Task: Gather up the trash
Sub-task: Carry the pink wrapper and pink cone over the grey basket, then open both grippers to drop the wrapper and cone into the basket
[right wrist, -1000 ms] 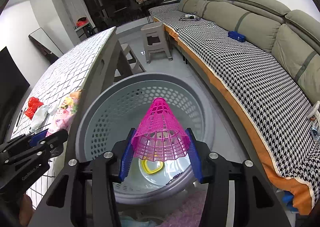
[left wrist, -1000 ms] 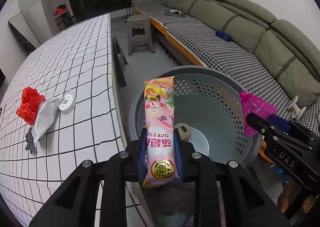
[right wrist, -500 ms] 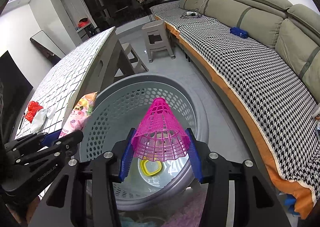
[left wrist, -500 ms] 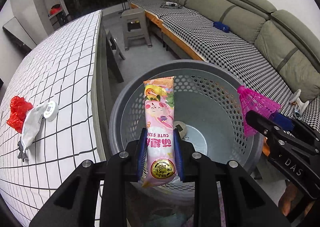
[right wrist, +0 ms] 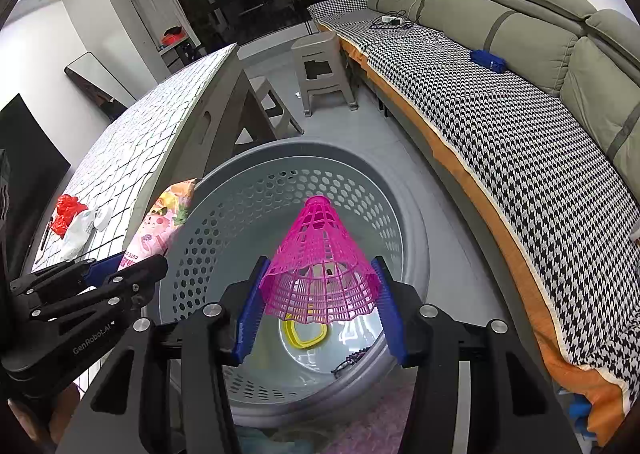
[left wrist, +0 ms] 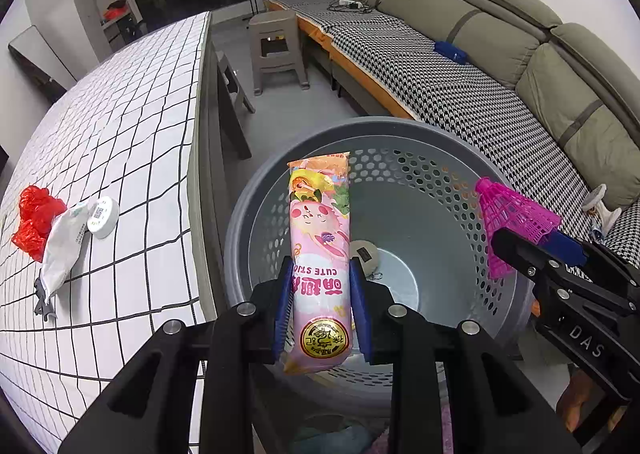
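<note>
Opening left hand-held gripper (left wrist: pixel 320 306) around snack packet (left wrist: pixel 319 254); right one (right wrist: pixel 318 310) clamps shuttlecock (right wrist: pixel 320 270) above basket (left wrist: pixel 400 134).

Plastic, foil and cloth around a perforated basket

Grey basket (left wrist: pixel 420 158): smooth matt plastic with punched holes; snack packet (left wrist: pixel 320 254): glossy printed film; pink shuttlecock (right wrist: pixel 320 266): shiny plastic mesh; worktop (left wrist: pixel 120 126): checked cloth; sofa (left wrist: pixel 500 38): matt olive fabric, houndstooth woven cover.

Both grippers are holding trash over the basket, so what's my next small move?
Probably let the left gripper finish opening: its jaws are already opening around the pink snack wrapper, which hangs over the grey basket. The shuttlecock can follow.
</note>
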### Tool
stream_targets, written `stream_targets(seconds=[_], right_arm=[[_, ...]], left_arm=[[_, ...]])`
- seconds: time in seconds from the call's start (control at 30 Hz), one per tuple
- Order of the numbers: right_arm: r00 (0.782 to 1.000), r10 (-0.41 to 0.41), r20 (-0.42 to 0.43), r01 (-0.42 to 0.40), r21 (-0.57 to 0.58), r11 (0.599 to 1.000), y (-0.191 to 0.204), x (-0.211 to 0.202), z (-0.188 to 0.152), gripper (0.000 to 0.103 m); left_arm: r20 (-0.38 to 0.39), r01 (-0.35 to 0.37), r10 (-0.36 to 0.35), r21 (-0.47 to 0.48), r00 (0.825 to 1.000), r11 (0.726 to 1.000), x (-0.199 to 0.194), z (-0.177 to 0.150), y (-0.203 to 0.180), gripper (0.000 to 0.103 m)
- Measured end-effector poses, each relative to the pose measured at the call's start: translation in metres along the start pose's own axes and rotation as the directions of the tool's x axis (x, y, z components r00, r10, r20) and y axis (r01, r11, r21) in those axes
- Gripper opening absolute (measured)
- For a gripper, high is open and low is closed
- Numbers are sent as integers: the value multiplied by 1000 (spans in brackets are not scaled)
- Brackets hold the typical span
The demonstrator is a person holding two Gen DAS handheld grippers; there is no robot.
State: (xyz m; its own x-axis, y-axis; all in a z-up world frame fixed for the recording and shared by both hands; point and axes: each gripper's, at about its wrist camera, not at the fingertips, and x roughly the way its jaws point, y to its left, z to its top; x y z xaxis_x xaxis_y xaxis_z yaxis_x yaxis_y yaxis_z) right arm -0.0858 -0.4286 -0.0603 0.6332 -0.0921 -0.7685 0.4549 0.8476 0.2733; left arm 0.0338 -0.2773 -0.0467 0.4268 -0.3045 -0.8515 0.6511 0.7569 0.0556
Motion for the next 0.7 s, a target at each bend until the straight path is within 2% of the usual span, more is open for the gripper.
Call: stream_targets(seconds=[0.2,0.3,0.43,0.7], right_arm=[[1000,-1,11,1,3,1000,-1,-1,1,54],[1000,-1,15,1,4,1000,-1,-2,1,63],[999,7,32,-8,12,1000,-2,-6,1,73],[999,6,37,-6,12,1000,-2,-8,1,74]], left_arm=[[8,-4,4,-9,1000,1000,-2,0,1,31],[13,-8,8,-17,1000,1000,-4,0,3,38],[23,-15,16,-30,1000,999,-5,-1,6,55],[35,-16,18,-38,999,999,-9,-1,9,65]])
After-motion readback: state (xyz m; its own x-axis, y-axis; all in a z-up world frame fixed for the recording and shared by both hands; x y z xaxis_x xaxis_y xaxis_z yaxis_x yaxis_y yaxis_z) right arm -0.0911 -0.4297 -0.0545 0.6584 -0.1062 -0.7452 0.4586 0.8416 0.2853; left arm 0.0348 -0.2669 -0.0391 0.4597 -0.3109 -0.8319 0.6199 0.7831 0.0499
